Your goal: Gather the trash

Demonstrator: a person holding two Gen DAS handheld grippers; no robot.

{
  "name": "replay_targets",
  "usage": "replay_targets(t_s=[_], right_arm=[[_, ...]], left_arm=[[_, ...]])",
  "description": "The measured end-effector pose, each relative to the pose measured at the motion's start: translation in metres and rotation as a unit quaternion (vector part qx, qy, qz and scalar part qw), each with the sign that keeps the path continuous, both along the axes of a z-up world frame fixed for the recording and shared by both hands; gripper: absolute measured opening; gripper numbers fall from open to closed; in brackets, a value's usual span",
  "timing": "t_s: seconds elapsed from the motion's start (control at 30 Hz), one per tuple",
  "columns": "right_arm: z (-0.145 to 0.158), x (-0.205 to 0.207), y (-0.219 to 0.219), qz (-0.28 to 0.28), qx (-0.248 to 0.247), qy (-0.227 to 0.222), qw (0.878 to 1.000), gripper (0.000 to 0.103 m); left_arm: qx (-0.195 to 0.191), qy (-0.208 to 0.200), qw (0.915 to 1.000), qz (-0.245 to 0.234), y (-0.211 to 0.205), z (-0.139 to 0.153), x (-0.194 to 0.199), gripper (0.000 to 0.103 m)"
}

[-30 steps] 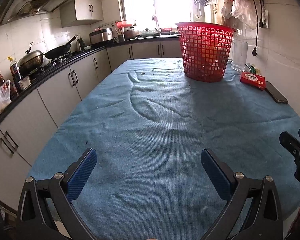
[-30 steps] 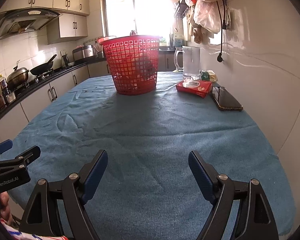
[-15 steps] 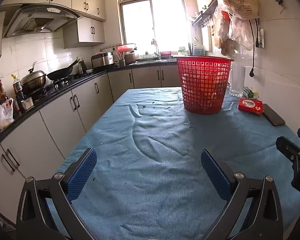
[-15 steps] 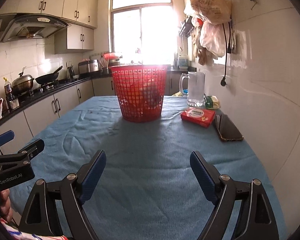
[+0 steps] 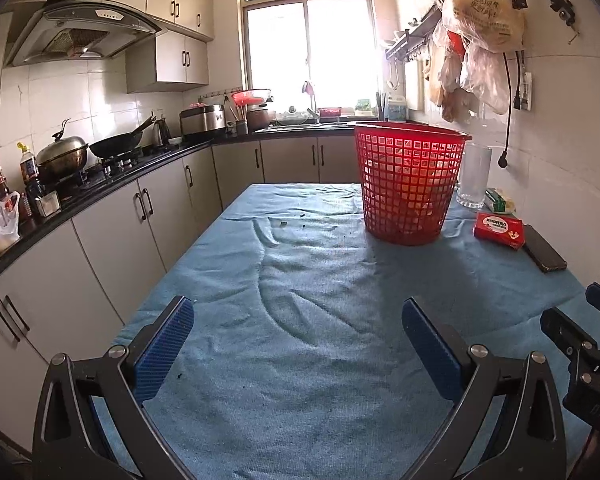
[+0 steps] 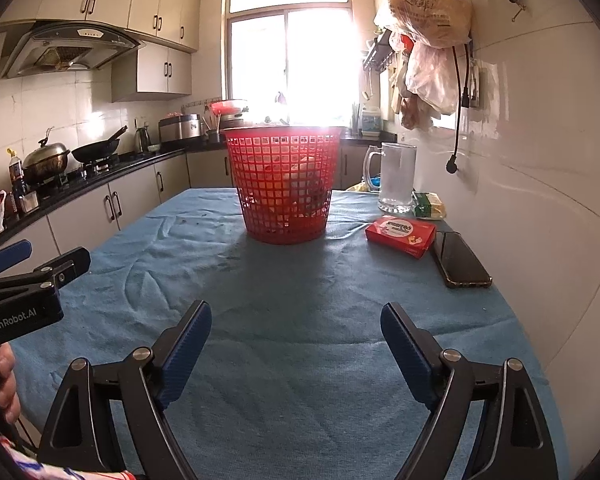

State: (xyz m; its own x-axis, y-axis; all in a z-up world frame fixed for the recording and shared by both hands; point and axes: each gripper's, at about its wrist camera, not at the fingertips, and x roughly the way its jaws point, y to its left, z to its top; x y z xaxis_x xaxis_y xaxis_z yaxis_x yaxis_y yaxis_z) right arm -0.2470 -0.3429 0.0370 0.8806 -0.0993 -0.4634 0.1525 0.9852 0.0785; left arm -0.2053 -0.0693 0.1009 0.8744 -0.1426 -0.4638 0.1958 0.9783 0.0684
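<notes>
Where left view hides it – mug handle (image 6: 367, 168) shows right.

basket (image 6: 285, 184) on table (image 6: 300, 360), box (image 6: 400, 236) right

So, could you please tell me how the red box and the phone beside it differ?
The red box is bright red with printing on top; the phone is black, glossy and plain. The box is thicker, the phone thin and flat. The box lies nearer the red basket, the phone nearer the wall. Both rest flat on the blue cloth, untouched by either gripper.
</notes>
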Motion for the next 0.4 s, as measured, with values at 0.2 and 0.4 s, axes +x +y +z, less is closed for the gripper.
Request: replay_targets(t_s=[0.2, 0.4], right_arm=[[0.0002, 0.0013, -0.0011, 0.001, 0.003, 0.002, 1.000, 0.090], [-0.0020, 0.0033, 0.0021, 0.007, 0.003, 0.008, 1.000, 0.090]], left_arm=[[0.000, 0.003, 1.0000, -0.001, 0.0001, -0.0012, 0.0014, 0.103], [-0.001, 0.011, 0.9999, -0.007, 0.0000, -0.0027, 0.0023, 0.103]])
